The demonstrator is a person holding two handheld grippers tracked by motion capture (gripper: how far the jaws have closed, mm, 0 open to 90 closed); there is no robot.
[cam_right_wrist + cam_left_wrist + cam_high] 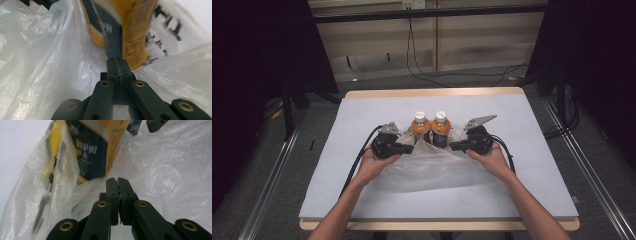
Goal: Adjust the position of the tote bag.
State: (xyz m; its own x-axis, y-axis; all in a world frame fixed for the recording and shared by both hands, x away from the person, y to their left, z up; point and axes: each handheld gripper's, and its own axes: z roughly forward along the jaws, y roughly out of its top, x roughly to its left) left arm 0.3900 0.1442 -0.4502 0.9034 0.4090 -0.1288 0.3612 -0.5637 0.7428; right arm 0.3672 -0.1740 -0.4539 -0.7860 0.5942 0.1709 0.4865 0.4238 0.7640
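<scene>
The left gripper has its jaws pressed together on a fold of the clear plastic bag, and the right gripper pinches the bag's opposite edge the same way, film caught between the pads. Held at both sides like this, the bag's mouth can probably be spread or drawn around the two orange bottles. They stand upright, touching each other, between the grippers and just beyond their tips, at the bag's far edge. The bag lies crumpled on the grey worktop.
</scene>
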